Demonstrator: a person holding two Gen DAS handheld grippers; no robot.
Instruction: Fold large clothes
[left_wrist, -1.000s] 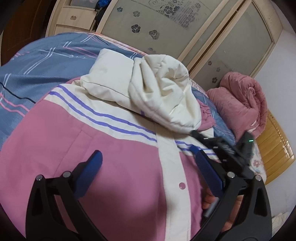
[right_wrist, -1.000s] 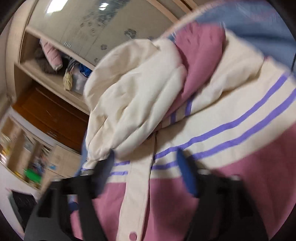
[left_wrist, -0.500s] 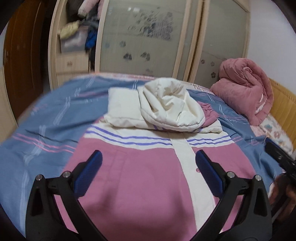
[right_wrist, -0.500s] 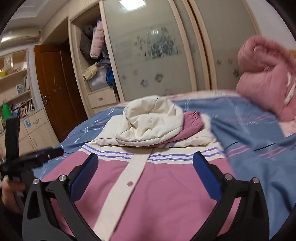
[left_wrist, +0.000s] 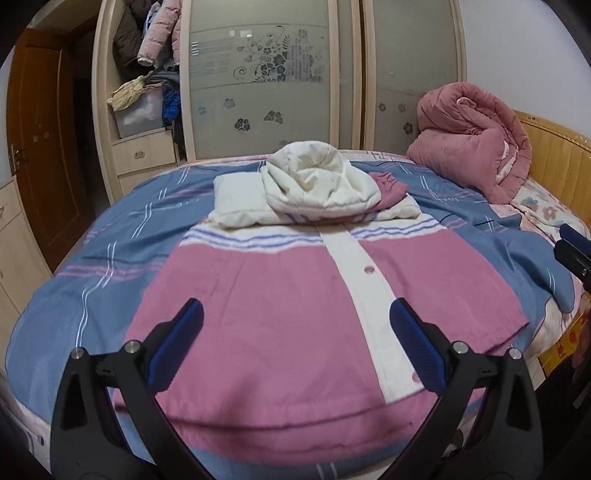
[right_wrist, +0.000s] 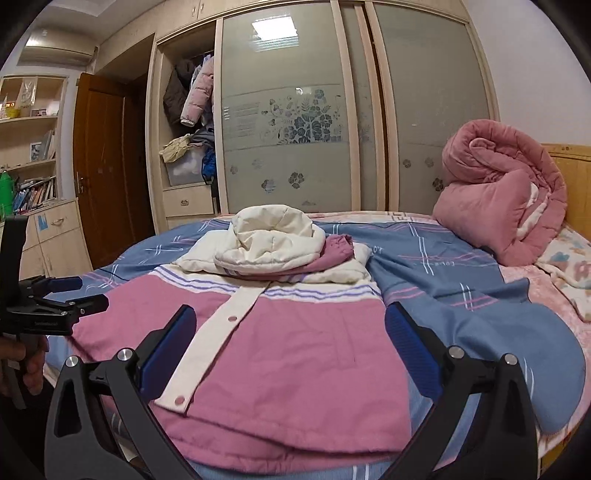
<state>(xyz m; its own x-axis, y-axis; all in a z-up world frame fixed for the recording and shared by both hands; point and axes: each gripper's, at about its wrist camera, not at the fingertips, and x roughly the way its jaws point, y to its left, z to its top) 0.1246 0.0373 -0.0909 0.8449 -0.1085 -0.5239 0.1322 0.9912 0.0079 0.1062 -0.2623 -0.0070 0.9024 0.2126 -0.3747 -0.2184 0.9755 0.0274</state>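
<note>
A pink and cream jacket (left_wrist: 280, 314) is laid flat on a bed covered by a blue checked sheet (left_wrist: 110, 251), its front facing up and its hem nearest the cameras. The cream placket (left_wrist: 364, 280) with its snap buttons is seen running up the middle of the pink body to a cream band crossed by thin purple stripes. The cream hood (left_wrist: 317, 181) is folded down onto the upper part of the jacket, and a pink cuff (left_wrist: 388, 184) is seen peeping out just beside it on the right. The left gripper (left_wrist: 295, 347) is held above the near part of the jacket with its blue pads spread wide apart; nothing is pinched between them and no cloth is touched. The right gripper (right_wrist: 290, 341) is likewise held over the lower part of the jacket, its jaws fully spread with nothing held. In the right wrist view the left gripper (right_wrist: 70, 293) is also seen at the left edge, gripped by a hand (right_wrist: 22, 363) and kept clear of the bed. A rolled pink quilt (right_wrist: 506, 195) is placed at the far right of the bed against a wooden headboard (left_wrist: 554, 155). Behind the bed a wardrobe with frosted sliding doors (right_wrist: 288, 140) is seen, one section standing open with clothes hung and piled inside.
</note>
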